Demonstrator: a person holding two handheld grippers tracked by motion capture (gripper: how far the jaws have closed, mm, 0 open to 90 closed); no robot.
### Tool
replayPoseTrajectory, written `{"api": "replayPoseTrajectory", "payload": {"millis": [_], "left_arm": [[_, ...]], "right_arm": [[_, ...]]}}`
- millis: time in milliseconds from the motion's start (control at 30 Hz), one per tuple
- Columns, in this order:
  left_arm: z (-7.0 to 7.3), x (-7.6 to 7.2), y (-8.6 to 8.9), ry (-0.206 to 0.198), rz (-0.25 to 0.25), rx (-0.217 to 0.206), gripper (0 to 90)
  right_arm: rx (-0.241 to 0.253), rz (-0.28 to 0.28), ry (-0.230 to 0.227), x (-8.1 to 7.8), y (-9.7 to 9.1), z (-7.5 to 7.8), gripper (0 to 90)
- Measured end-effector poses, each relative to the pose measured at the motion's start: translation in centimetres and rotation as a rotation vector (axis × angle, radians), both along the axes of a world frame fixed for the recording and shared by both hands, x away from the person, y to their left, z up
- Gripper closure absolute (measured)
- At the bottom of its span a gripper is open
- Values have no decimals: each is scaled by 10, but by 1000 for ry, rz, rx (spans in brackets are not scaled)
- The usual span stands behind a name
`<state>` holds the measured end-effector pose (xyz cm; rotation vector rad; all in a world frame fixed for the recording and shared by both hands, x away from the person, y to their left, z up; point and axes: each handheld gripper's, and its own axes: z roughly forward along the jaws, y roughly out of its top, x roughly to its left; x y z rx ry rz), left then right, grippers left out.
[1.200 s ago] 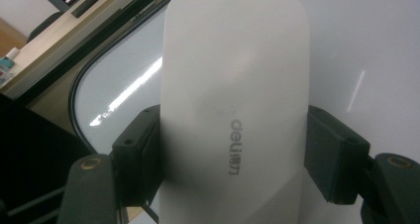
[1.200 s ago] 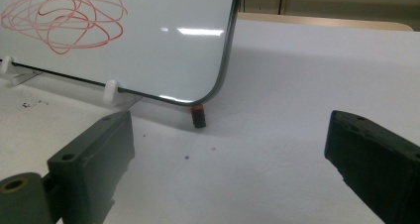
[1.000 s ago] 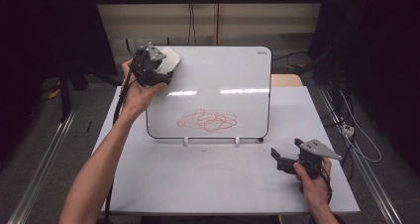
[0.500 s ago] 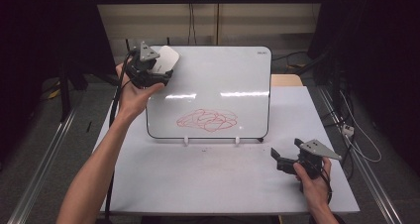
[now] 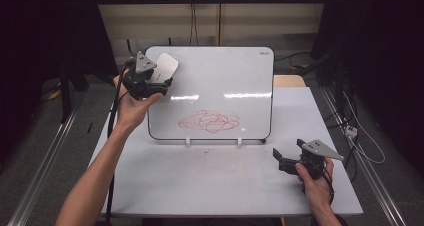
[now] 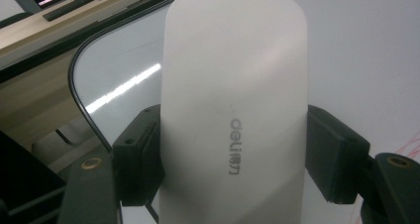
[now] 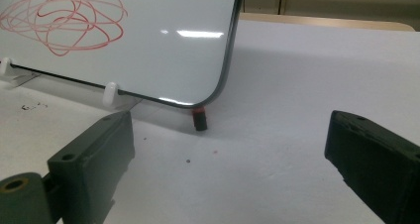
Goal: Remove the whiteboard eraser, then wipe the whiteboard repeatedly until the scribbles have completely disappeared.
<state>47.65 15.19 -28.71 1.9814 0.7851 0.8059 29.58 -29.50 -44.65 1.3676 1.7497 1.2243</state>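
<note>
A white whiteboard [image 5: 220, 81] leans on clips on the table, with a red scribble [image 5: 209, 121] low on its face. My left gripper [image 5: 162, 83] hovers at the board's upper left corner, shut on a white eraser [image 5: 162, 67]. The left gripper view has the eraser [image 6: 233, 115] pinched between both jaws, its grey logo facing me, in front of the board's rounded corner [image 6: 84, 65]. My right gripper [image 5: 285, 161] rests open on the table at the lower right, nothing between its jaws. Its view looks at the board's lower right corner [image 7: 218, 92] and the scribble [image 7: 62, 21].
A small red and black marker end [image 7: 199, 118] pokes out under the board's lower right corner. White clips [image 5: 188, 142] hold the board's bottom edge. The white table [image 5: 210, 181] lies in front of the board. Cables [image 5: 357, 136] run along the right side.
My left gripper with the eraser has shifted right and slightly down toward the board's upper left corner. The right gripper has stayed put.
</note>
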Motion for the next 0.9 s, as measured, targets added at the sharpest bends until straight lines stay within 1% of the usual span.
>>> {"api": "replayPoseTrajectory", "payload": {"millis": [67, 200, 300, 367, 433, 533, 667, 733, 833, 900], "left_arm": [[-3, -3, 0, -9, 1, 7, 310], [-9, -7, 1, -2, -3, 6, 310], [-12, -9, 2, -1, 0, -5, 310], [-14, -10, 4, 5, 0, -14, 310], [-16, -13, 6, -2, -1, -45, 310], [-17, -18, 7, -8, -4, -60, 310], [-20, -24, 10, -10, -5, -66, 310], [-23, -26, 10, -11, -6, -57, 310], [-28, -30, 11, -12, -15, -52, 310], [-31, -32, 10, -6, -17, -53, 310]], "right_arm": [[-5, -1, 4, 0, 0, 0, 51], [0, 4, -2, -2, 0, 0, 51], [-1, 3, 0, -2, 0, 0, 50], [-2, 3, 2, -3, 0, 0, 50], [-2, 4, 0, -3, -1, 0, 50], [4, 1, -2, -4, -2, 0, 50], [7, -5, 0, -4, -3, 1, 50], [1, 1, -5, -3, -2, 1, 50], [-2, 2, 3, -3, 0, 1, 51], [-2, 0, 1, -2, 1, 1, 50]]}}
